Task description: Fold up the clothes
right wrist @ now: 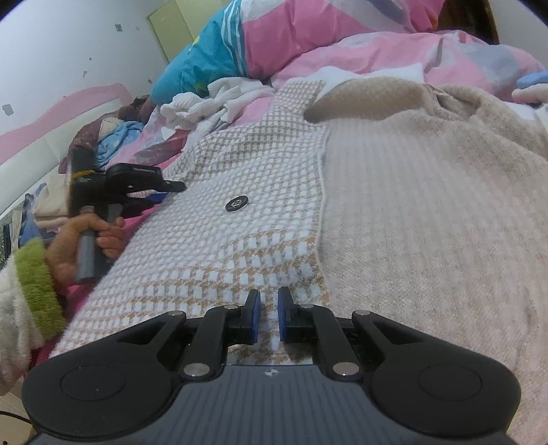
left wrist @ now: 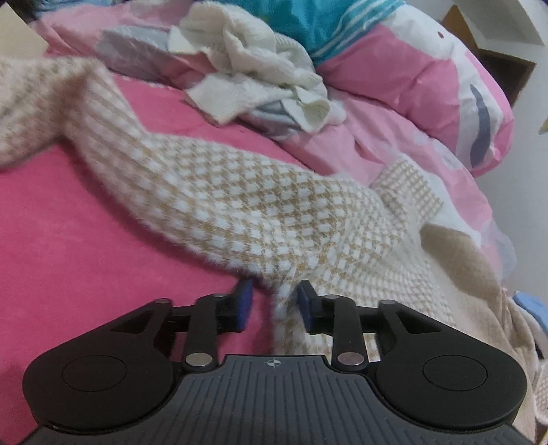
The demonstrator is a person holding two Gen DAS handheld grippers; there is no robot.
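A tan-and-white checked knit cardigan [right wrist: 239, 239] with a black button [right wrist: 236, 203] lies spread on the bed, its beige ribbed inner side [right wrist: 428, 205] showing to the right. In the left wrist view its sleeve [left wrist: 274, 212] runs diagonally over the pink sheet. A raised fold of the sleeve stands between the blue pads of my left gripper [left wrist: 274, 301]. It lies against the right pad, and the left pad stands apart, so the jaws are open. My right gripper [right wrist: 269, 309] sits at the cardigan's near edge, nearly closed, pinching the checked cloth.
A pink sheet [left wrist: 85, 222] covers the bed. Behind lie a crumpled white cloth pile [left wrist: 257, 68], a teal pillow [left wrist: 325, 24] and a pink patterned quilt [left wrist: 411, 85]. A hand [right wrist: 85, 246] in a green-cuffed sleeve holds the left gripper [right wrist: 171, 190] at the cardigan's left edge.
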